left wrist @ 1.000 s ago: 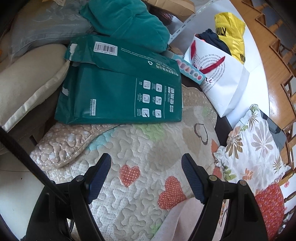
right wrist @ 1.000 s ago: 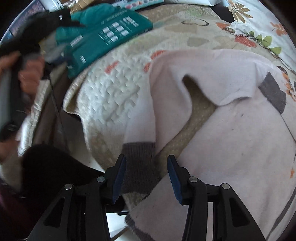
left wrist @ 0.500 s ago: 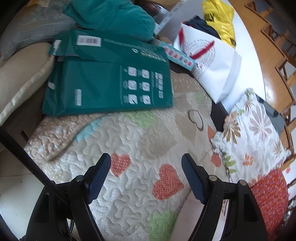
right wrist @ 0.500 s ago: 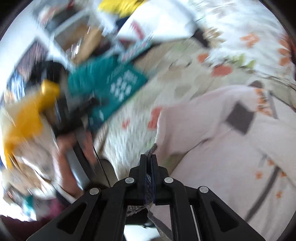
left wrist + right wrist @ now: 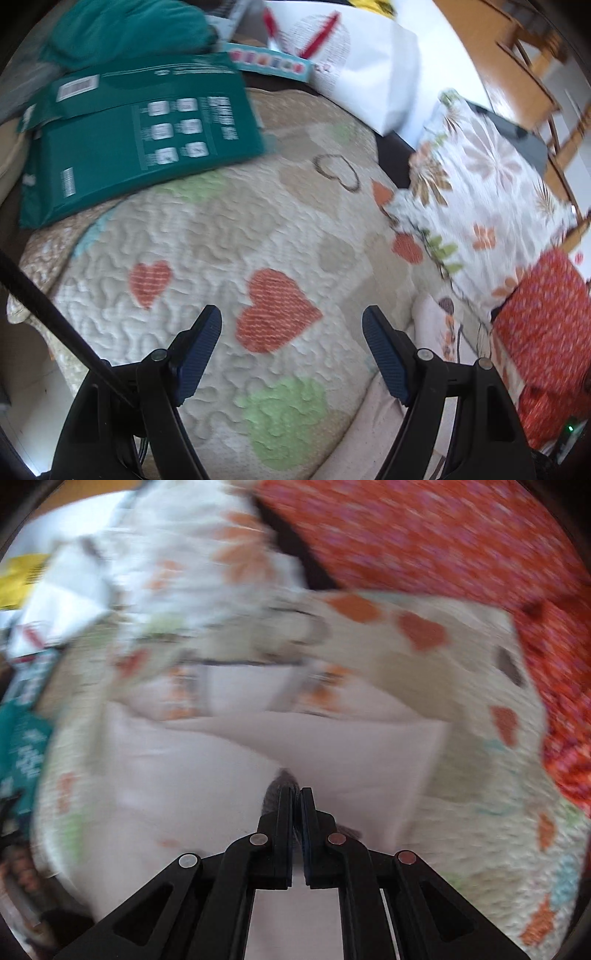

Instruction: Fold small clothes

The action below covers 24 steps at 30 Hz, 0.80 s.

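Note:
A small pale pink sweater [image 5: 192, 760] with grey trim lies spread on the heart-patterned quilt [image 5: 417, 653]; the right wrist view is blurred. My right gripper [image 5: 294, 794] is shut on the sweater's grey cuff [image 5: 275, 790], holding the sleeve over the sweater's body. In the left wrist view my left gripper [image 5: 291, 332] hangs open over the quilt [image 5: 207, 236] with nothing between its fingers. Only an edge of the pink sweater [image 5: 376, 417] shows there, at the lower right under the right finger.
A green plastic package [image 5: 140, 136] lies at the quilt's far left, a teal cushion [image 5: 122, 29] behind it. A white paper bag [image 5: 354, 62] stands at the back. A floral pillow [image 5: 480, 192] and a red patterned cloth [image 5: 543, 343] lie to the right.
My right gripper closed on the grey cuff and swung it fast across the sweater, rolling as it went. My left gripper stayed open and slid sideways over the quilt.

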Each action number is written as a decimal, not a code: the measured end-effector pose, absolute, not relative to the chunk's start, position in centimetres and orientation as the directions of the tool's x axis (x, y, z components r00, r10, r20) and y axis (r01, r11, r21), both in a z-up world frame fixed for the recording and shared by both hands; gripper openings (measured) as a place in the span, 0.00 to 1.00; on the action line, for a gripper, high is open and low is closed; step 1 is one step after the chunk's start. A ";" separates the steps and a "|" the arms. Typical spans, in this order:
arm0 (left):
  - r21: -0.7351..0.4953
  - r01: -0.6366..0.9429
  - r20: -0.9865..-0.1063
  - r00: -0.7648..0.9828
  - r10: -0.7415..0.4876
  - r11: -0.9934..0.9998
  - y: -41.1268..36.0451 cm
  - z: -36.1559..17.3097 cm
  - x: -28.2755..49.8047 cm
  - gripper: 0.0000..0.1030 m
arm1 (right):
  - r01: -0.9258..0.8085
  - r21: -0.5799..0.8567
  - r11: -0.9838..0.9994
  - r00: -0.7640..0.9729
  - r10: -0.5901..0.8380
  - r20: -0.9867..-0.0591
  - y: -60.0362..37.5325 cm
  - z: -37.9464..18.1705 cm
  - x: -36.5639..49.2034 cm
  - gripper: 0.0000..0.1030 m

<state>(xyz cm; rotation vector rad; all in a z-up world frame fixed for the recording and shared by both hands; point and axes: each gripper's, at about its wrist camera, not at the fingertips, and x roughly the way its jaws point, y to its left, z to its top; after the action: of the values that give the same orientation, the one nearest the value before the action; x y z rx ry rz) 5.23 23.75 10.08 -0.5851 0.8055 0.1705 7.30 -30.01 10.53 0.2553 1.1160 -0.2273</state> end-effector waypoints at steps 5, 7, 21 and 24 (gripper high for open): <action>-0.380 -0.294 -0.730 0.677 -0.090 0.877 20.2 10.2 6.8 0.75 | 0.349 -0.065 0.935 0.358 -0.197 -0.913 -32.5 8.1 7.1 0.05; -0.363 -0.267 -0.739 0.667 -0.101 0.893 18.7 10.0 7.5 0.75 | 0.334 -0.107 0.936 0.347 -0.228 -0.910 -32.6 7.6 7.3 0.05; -0.310 -0.173 -0.788 0.597 -0.151 0.935 15.2 8.3 8.5 0.75 | 0.540 0.024 0.841 0.402 -0.233 -0.886 -37.0 8.2 0.3 0.40; -0.305 -0.164 -0.796 0.585 -0.157 0.938 15.5 7.9 8.1 0.75 | 0.554 0.141 0.820 0.439 -0.145 -0.887 -36.9 6.7 -3.3 0.40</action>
<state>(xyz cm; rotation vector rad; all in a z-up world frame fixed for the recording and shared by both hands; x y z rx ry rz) 8.06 15.45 7.90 -0.3678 0.9518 0.0046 -3.30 -36.85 6.73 0.4494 1.0317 -0.4527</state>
